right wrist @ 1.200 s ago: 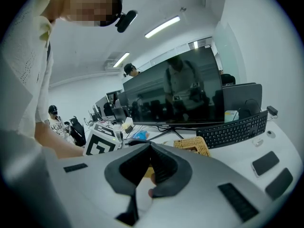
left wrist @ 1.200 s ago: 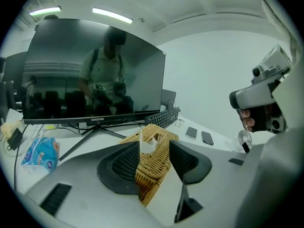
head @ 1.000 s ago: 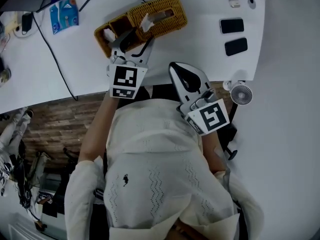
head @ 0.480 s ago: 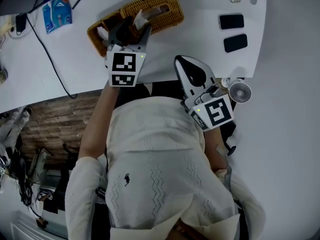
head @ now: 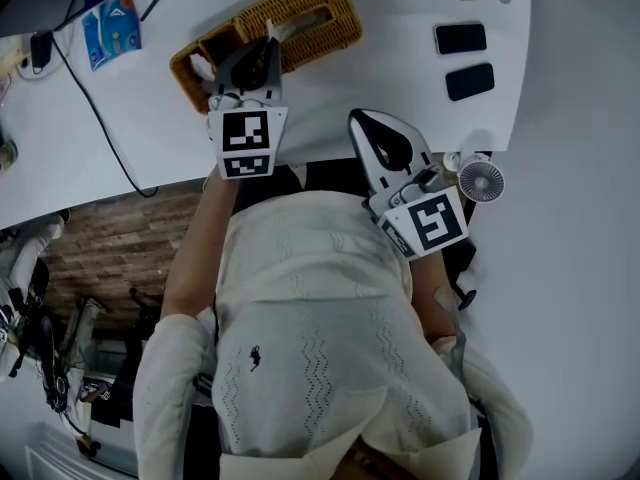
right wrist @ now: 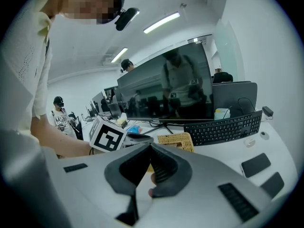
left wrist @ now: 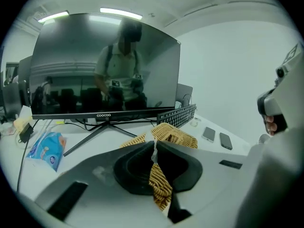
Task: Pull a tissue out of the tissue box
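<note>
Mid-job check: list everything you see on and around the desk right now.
tissue box: one, tan wicker, on desk
tissue: one, white, poking from box slot
phones: two, dark, desk's right end
packet: one, blue, desk's left
monitor: one, black, behind box
keyboard: one, black, by monitor's right end
fan: one, white, off desk's right corner
left hand-held gripper: one, grey, jaws just closed on tissue
right hand-held gripper: one, grey, shut, empty, desk's near edge

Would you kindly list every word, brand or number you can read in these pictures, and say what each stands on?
"coocaa": on the lower bezel of the monitor.
Blue packet: its print is too blurred to read.
Keyboard: the key legends are too small to read.
</note>
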`<state>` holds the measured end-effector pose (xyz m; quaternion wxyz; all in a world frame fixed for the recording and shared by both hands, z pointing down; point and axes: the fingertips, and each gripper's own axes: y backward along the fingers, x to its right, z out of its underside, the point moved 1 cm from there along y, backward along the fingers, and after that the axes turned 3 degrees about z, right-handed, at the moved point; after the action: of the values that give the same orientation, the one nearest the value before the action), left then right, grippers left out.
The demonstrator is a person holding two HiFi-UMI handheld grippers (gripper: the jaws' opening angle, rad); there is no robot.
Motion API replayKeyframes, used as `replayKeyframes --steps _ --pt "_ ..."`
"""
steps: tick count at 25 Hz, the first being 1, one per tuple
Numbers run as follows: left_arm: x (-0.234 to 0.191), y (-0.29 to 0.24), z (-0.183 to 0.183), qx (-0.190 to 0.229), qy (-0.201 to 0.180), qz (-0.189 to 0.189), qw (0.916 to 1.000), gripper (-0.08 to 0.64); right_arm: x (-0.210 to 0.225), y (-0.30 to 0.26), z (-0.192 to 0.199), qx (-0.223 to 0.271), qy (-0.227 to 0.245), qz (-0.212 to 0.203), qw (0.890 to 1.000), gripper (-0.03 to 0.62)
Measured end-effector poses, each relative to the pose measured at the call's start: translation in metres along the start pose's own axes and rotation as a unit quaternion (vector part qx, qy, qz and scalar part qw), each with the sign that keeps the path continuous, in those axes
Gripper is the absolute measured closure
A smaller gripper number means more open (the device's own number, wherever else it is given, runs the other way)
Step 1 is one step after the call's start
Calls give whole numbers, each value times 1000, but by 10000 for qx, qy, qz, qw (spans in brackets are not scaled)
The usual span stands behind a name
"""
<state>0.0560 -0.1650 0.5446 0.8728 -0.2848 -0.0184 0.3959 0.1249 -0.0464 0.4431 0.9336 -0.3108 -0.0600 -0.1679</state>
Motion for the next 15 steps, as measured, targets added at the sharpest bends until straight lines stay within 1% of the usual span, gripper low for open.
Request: replayKeyframes --steps 15 --pt "7 12 0 86 -168 60 9998 538 -14 3 5 53 7 -9 10000 591"
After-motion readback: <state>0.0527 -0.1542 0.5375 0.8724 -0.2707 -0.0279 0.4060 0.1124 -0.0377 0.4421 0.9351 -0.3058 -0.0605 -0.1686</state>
